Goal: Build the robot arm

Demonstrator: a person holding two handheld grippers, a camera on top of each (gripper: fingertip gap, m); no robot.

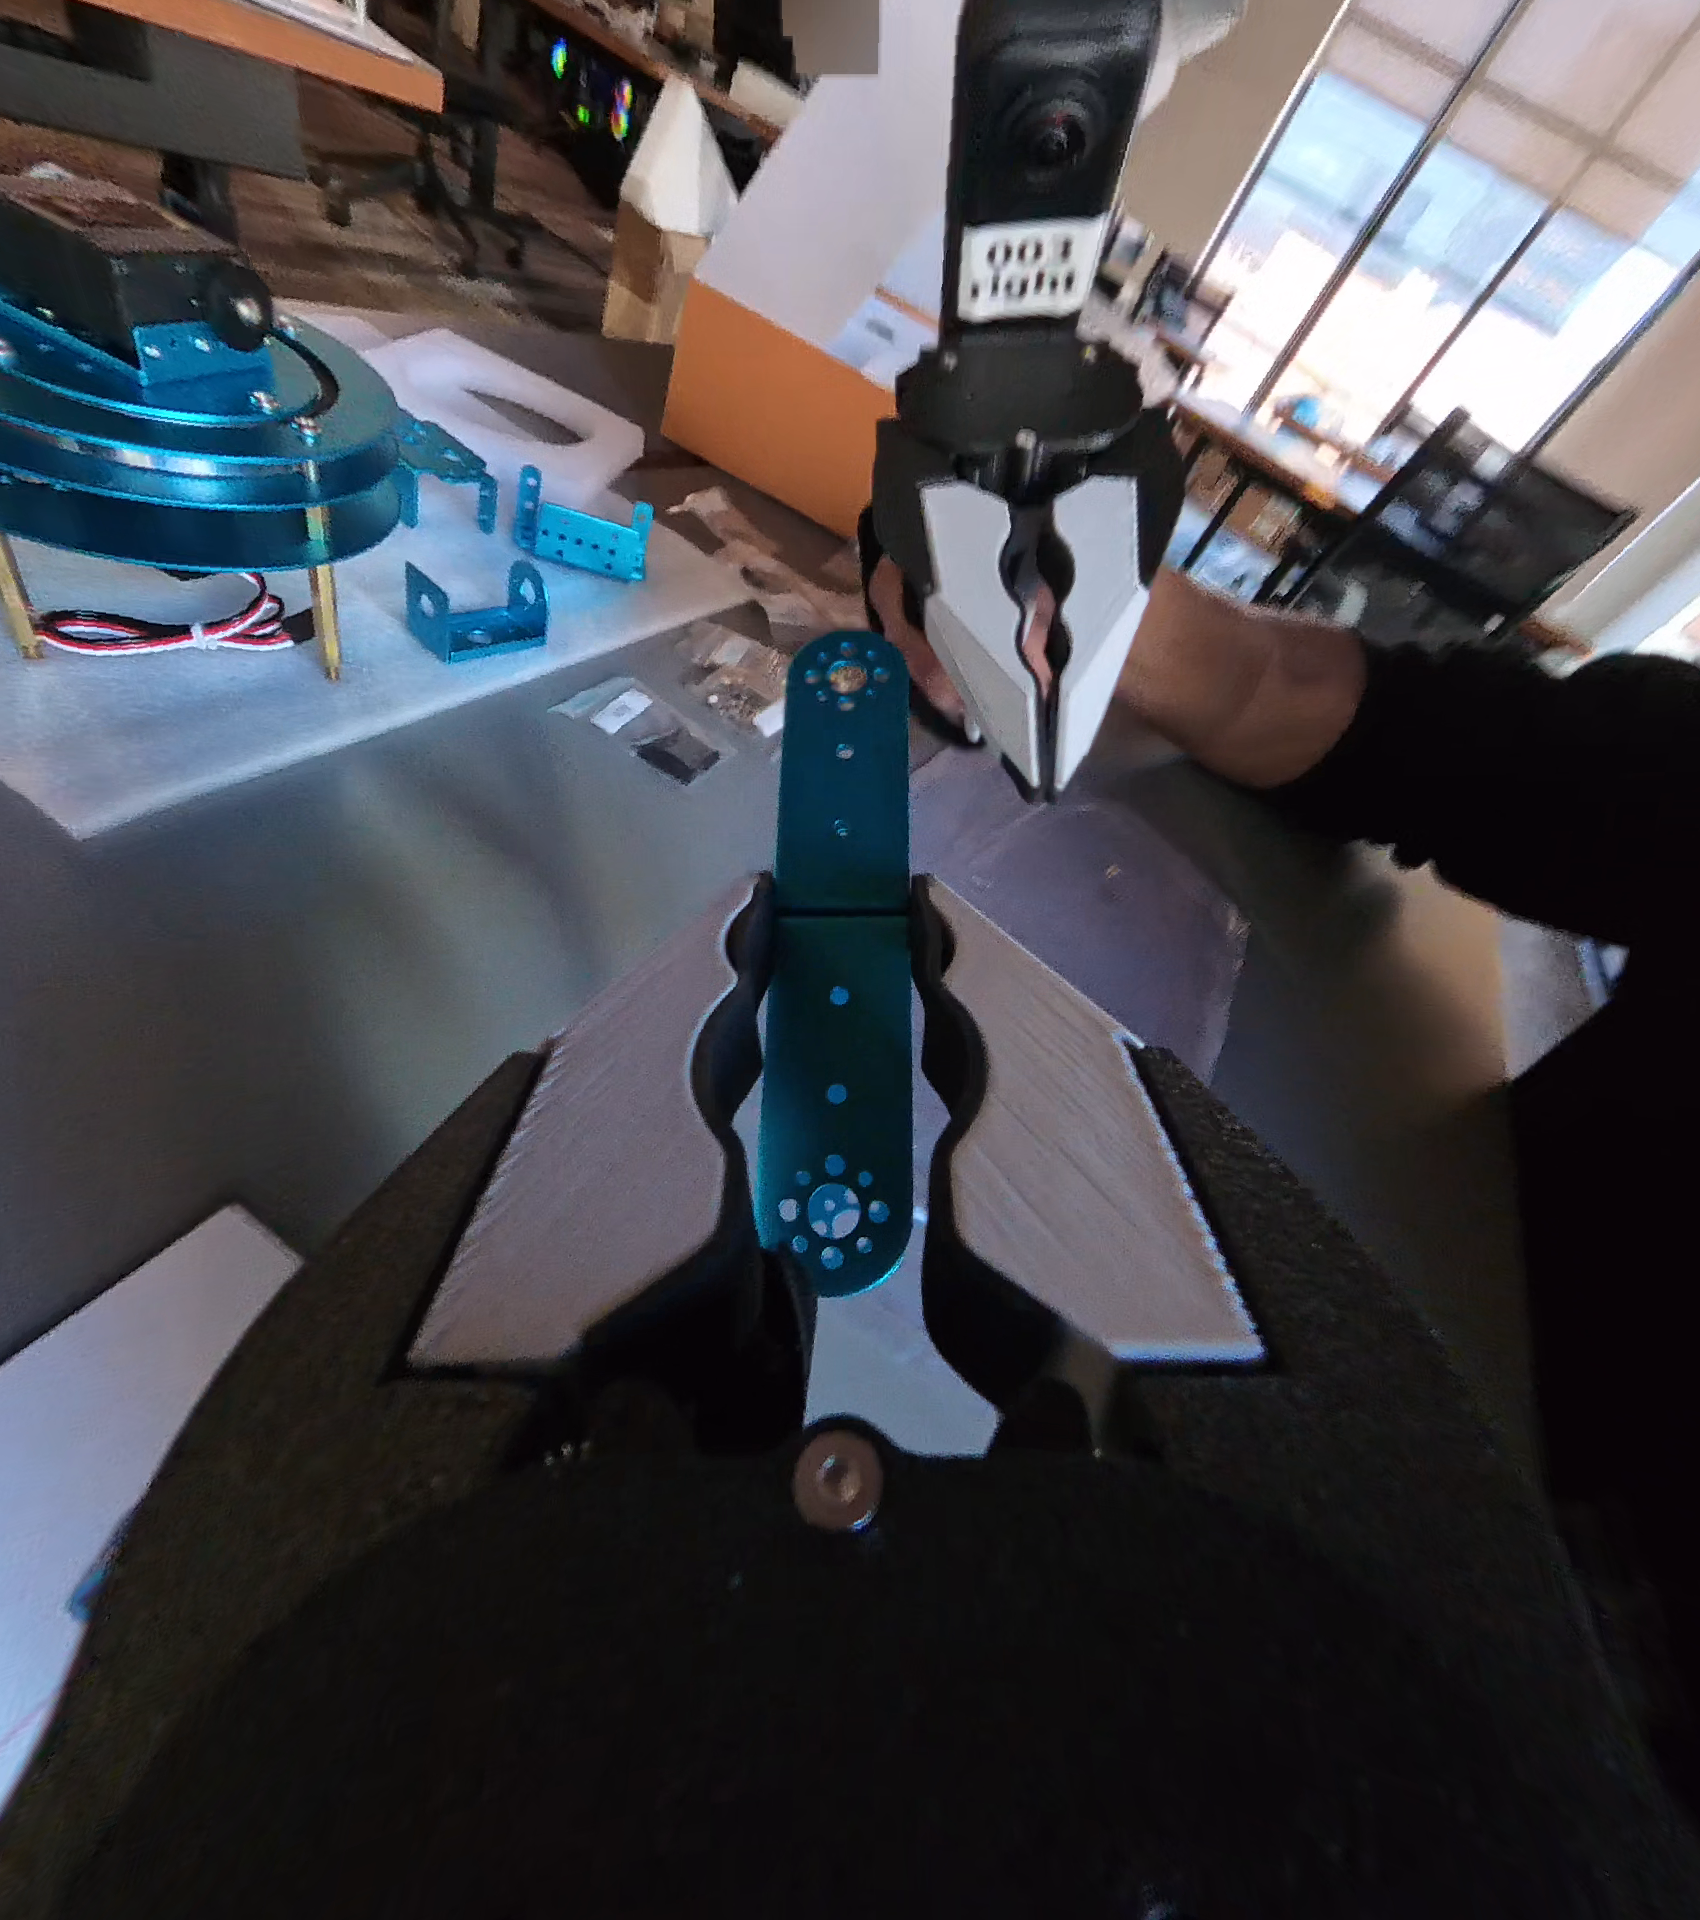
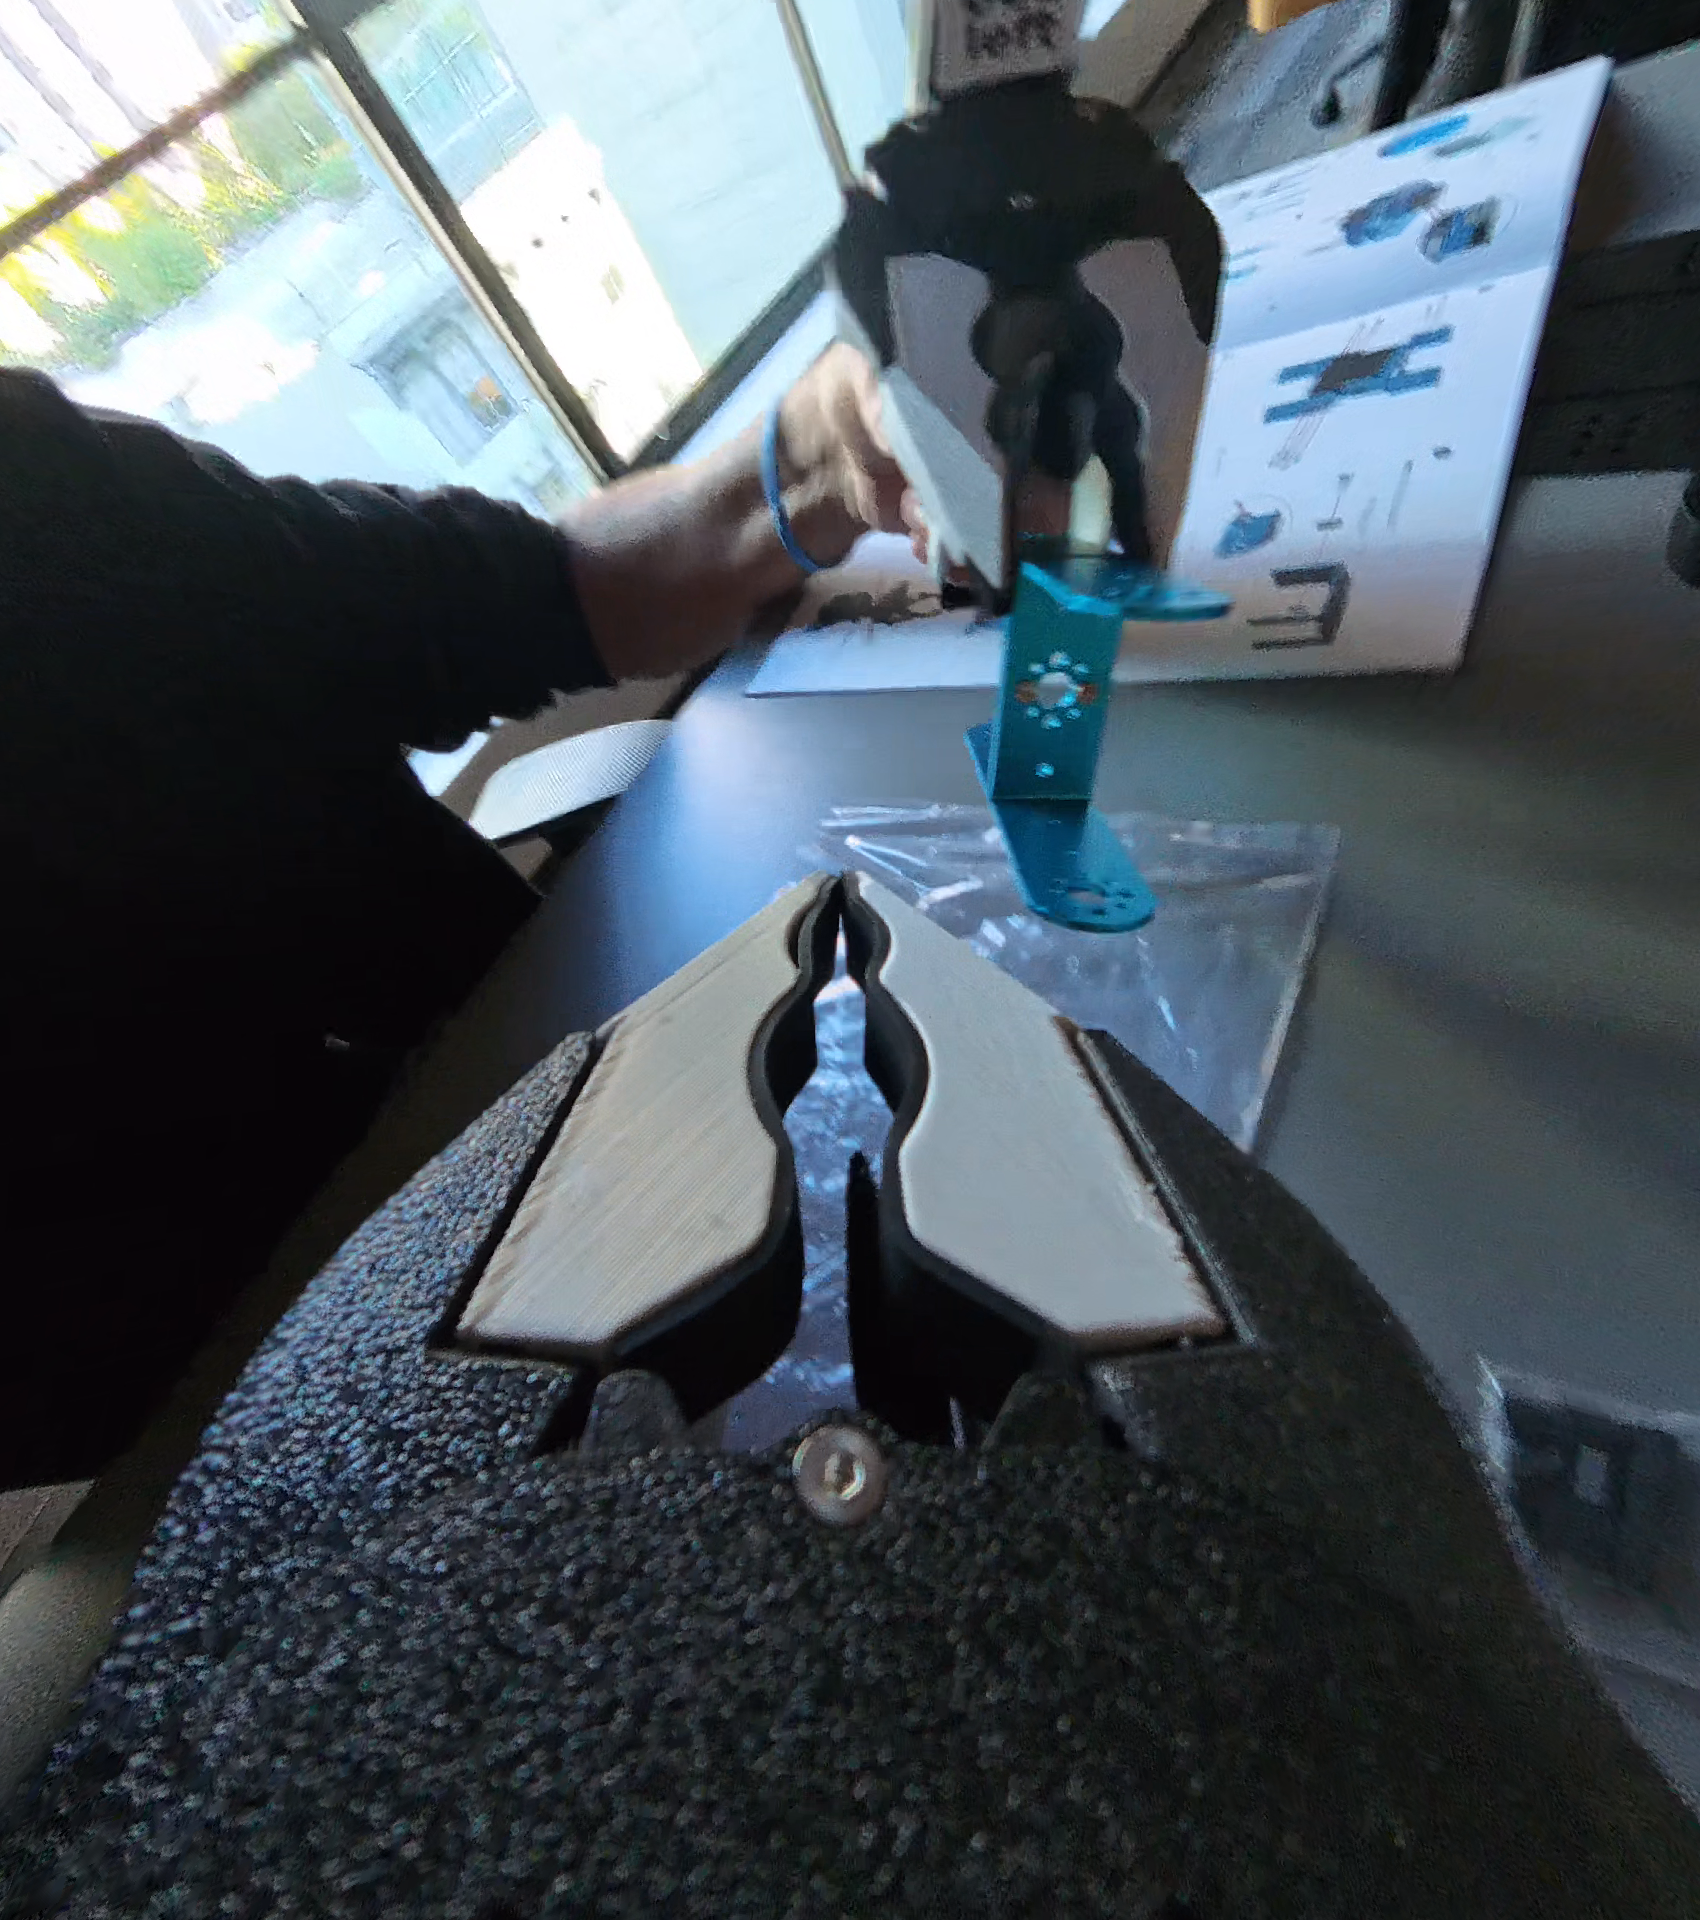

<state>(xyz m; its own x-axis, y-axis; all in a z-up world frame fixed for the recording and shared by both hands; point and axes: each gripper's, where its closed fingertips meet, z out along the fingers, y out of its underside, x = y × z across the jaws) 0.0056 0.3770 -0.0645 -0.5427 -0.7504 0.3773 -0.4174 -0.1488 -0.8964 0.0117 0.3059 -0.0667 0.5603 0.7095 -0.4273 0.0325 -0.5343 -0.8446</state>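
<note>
Your left gripper [image 1: 841,914] pinches a blue U-shaped bracket [image 1: 841,1049] between both fingers, its far arm jutting past the tips. Your right gripper [image 2: 841,894] has fingers pressed together, empty, above a clear plastic bag [image 2: 1189,935]; instruction sheet [image 2: 1345,416] beyond.

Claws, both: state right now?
Left claw: shut on the blue metal bracket, held clear of the table.
Right claw: shut, holding nothing, above a clear plastic bag.
</note>
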